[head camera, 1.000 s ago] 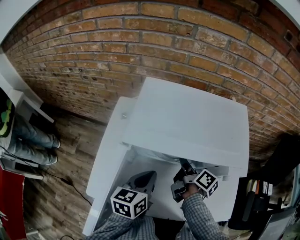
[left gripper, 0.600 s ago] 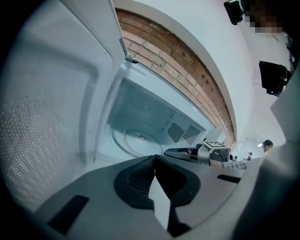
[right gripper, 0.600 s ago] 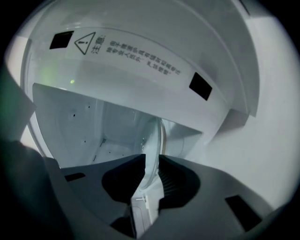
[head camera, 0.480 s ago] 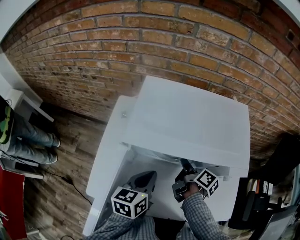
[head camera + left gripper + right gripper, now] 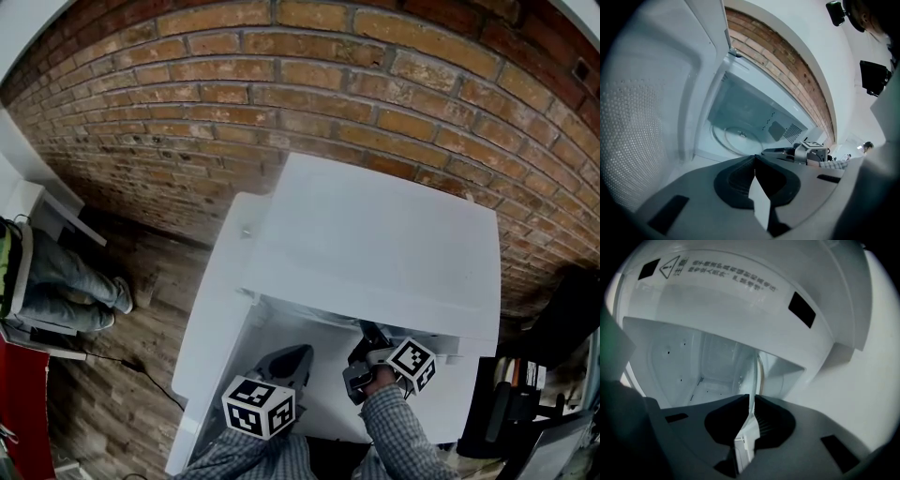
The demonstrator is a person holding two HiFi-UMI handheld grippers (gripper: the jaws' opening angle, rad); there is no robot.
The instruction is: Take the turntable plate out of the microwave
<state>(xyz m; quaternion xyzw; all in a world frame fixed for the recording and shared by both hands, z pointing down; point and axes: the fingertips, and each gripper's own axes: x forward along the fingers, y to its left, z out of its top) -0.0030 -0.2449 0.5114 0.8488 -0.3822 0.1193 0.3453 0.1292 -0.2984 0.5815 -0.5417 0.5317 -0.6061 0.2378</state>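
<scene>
The white microwave stands open, and its top hides the inside in the head view. The glass turntable plate lies on the cavity floor in the left gripper view. My right gripper reaches into the opening. In the right gripper view, my right gripper is turned on its side and shut on the plate's rim. My left gripper hovers in front of the opening, left of the right one. My left gripper is shut on nothing, and the right gripper shows beyond it.
The open door, with its dotted mesh, stands close on the left of my left gripper. A brick wall runs behind the microwave. The white counter ends at the left over a wooden floor. A seated person's legs are at far left.
Both grippers stay almost where they were. The seated person's legs at far left have shifted.
</scene>
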